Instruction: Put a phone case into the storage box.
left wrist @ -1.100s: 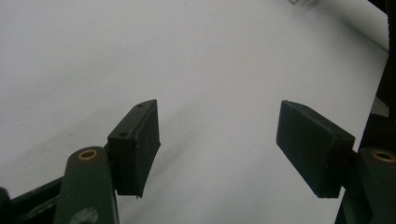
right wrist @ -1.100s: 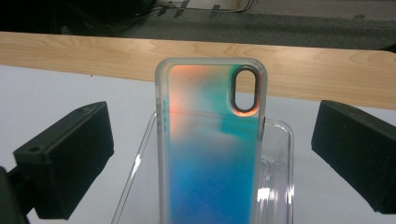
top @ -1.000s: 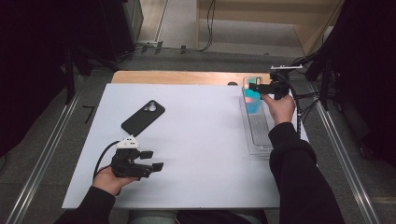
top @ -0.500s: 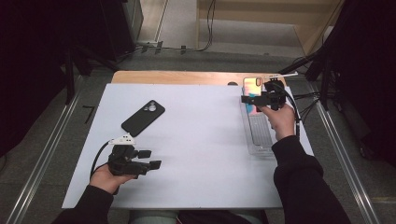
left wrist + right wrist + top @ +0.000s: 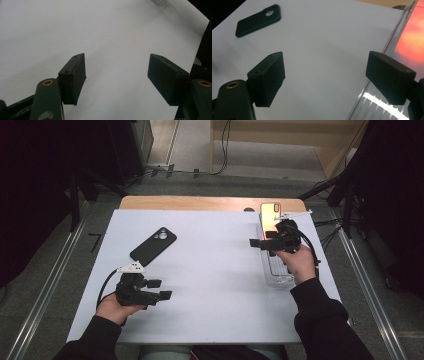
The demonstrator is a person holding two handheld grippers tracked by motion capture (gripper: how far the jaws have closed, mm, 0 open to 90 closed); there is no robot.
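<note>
Jaws of right gripper [image 5: 262, 243] spread wide, empty, hovering just beside clear plastic tray [image 5: 278, 270] at right edge of counter [image 5: 215, 270]. Phone [image 5: 270, 215] with orange-red glowing screen sits at tray's far end, close by jaws on their far side, long axis along right edge. Right hand [image 5: 299, 262] far nearer than left. Left gripper [image 5: 159, 290] jaws also spread, empty, low over bare near-left corner. Black phone case [image 5: 153, 246] lies face down toward left, well apart from tray, nearer left gripper.

Both black tools, left tool [image 5: 159, 289] and right tool [image 5: 258, 243], carry brass-ringed screw holes, trailing black cables, below dark sleeves.
</note>
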